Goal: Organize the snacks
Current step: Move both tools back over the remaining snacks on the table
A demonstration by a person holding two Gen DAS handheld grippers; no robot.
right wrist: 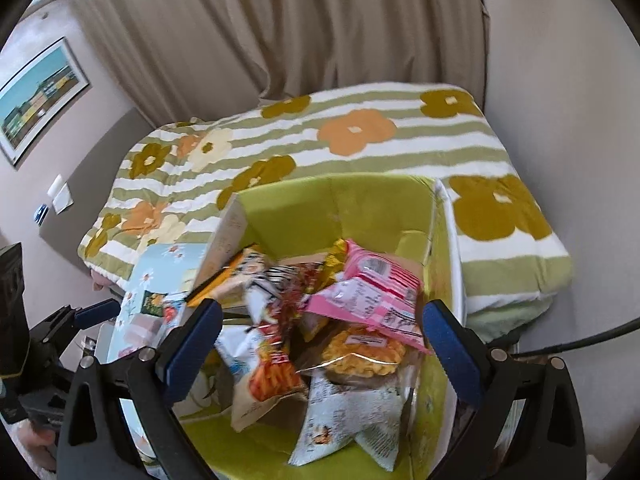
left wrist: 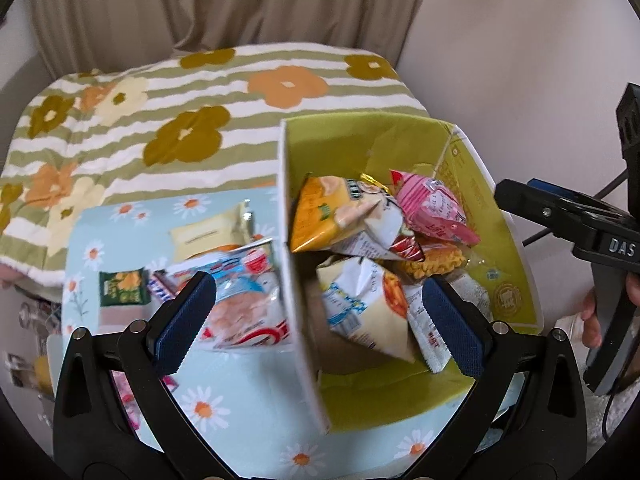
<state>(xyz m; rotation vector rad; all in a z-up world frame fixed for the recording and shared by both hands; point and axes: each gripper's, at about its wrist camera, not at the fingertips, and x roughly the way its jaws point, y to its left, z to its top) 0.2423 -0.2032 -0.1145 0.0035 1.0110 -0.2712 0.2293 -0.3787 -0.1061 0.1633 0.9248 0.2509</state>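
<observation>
A cardboard box with a lime-green inside (left wrist: 352, 144) (right wrist: 336, 208) stands on a daisy-print mat (left wrist: 224, 404) and holds several snack packets: a pink one (left wrist: 434, 208) (right wrist: 376, 292), an orange one (left wrist: 320, 216) and a white one (left wrist: 368, 308). More packets lie left of the box on the mat, among them a pale yellow one (left wrist: 204, 234) and a dark green one (left wrist: 122, 288). My left gripper (left wrist: 316, 320) is open and empty, straddling the box's left wall. My right gripper (right wrist: 320, 340) is open and empty above the box; it also shows in the left wrist view (left wrist: 568, 216).
A striped flower blanket (left wrist: 160, 120) (right wrist: 360, 140) covers the bed behind the box. Beige curtains (left wrist: 224, 4) hang beyond. A framed picture (right wrist: 38, 96) is on the left wall. The left gripper (right wrist: 60, 320) shows at the right wrist view's left edge.
</observation>
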